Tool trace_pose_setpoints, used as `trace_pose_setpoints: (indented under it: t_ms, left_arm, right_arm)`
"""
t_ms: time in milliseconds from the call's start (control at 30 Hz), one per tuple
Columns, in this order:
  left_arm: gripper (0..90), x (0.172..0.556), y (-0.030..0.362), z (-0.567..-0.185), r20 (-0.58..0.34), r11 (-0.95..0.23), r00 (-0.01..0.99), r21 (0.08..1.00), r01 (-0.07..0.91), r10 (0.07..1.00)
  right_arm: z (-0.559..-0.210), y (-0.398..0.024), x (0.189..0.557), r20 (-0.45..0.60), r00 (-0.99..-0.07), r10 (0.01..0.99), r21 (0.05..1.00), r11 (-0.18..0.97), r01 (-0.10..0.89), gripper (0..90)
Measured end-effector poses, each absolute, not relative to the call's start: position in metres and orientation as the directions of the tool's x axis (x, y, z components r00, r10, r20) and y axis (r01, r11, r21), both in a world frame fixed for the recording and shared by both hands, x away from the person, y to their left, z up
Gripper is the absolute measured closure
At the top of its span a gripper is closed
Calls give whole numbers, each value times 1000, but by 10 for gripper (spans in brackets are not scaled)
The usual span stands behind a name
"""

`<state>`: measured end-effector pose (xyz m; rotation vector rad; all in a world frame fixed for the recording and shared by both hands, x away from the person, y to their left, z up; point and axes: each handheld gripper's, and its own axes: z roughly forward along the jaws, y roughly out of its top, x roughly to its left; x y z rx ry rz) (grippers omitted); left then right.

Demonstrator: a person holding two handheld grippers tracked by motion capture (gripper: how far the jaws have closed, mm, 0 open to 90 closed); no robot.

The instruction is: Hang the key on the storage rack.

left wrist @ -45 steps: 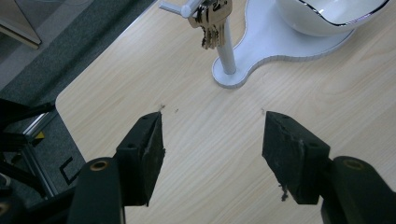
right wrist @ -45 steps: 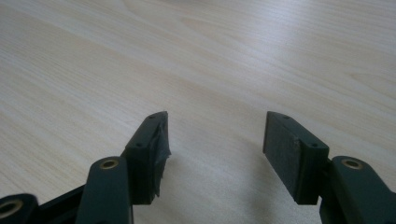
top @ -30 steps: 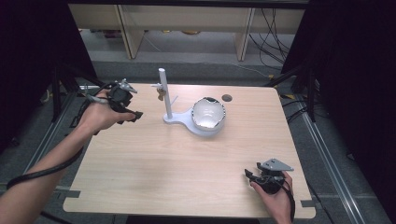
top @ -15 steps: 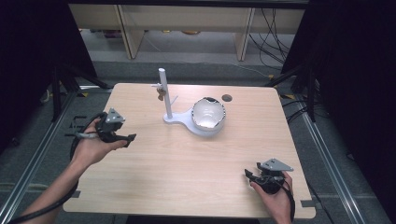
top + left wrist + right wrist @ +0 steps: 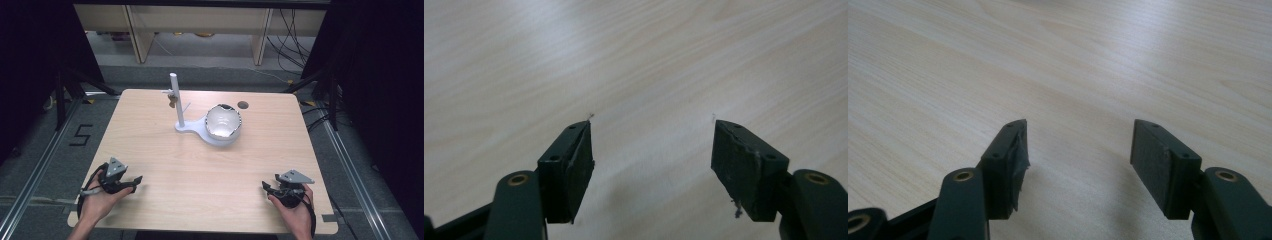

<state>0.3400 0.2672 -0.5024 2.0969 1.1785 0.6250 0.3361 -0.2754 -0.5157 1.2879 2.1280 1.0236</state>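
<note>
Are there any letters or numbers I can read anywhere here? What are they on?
"5": a dark number marked on the grey floor, left of the wooden table.
There is no other writing to read: none on the white stand, the bowl or either hand-held gripper.

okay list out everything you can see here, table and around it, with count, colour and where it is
table: one, light wood, centre of the high view
stand with upright post: one, white, far middle of the table
bowl-shaped shell: one, white and silvery, on the stand's base, right of the post
round hole: one, dark, far right of the tabletop
shelving: light wood, beyond the table
left gripper: one, black, open, near-left edge
right gripper: one, black, open, near-right edge
</note>
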Motion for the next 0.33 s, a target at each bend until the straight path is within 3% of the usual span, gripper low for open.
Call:
trace_pose_setpoints:
  t_ms: [167, 333]
  left_arm:
    - [326, 314, 276, -518, 23, -251, 388, 797, 549, 921]
    - [324, 308, 278, -518, 8, -233, 376, 796, 558, 927]
  right_arm:
    - [-516, -275, 336, 0, -465, 886, 781, 291, 553, 409]
    - [-516, -276, 337, -2, -478, 879, 787, 296, 541, 408]
